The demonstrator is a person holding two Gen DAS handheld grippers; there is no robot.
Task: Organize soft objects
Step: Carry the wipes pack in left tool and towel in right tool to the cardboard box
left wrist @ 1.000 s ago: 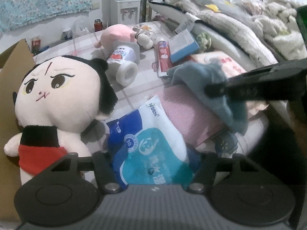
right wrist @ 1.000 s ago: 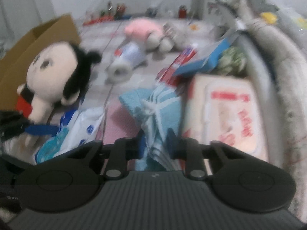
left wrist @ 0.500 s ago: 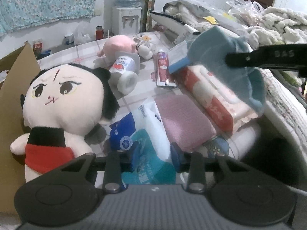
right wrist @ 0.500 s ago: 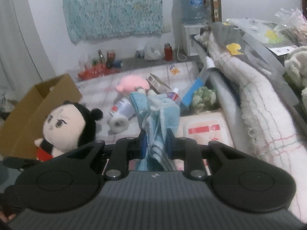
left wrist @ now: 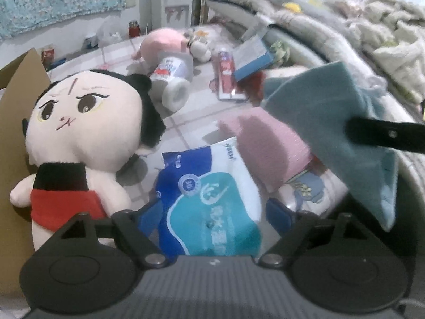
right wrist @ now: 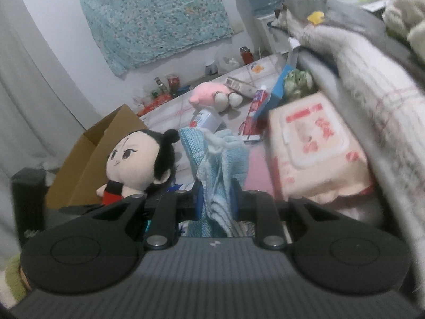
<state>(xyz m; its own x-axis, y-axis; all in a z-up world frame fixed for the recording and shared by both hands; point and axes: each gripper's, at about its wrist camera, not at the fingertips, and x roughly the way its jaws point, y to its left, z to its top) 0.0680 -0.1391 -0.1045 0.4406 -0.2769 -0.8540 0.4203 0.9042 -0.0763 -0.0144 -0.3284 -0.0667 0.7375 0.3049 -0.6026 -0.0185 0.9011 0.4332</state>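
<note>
surface: tiled floor, seemingly | on it: doll, tissue pack, toothpaste

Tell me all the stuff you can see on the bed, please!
Big-headed black-haired plush doll: 1, cream with red top, left, against the box.
Brown cardboard box: 1, far left.
Blue-and-white tissue pack: 1, between the left fingers.
Folded pink cloth: 1, centre.
Light blue knitted towel: 1, held up.
Pink wet-wipes pack: 1, right.
Pink plush toy: 1, far back.
White roll with red-and-blue label: 1, behind the doll.
Red toothpaste tube: 1, middle back.
Piled blankets: cream and grey, right edge.
Left gripper: open.
Right gripper: shut on the towel.
</note>
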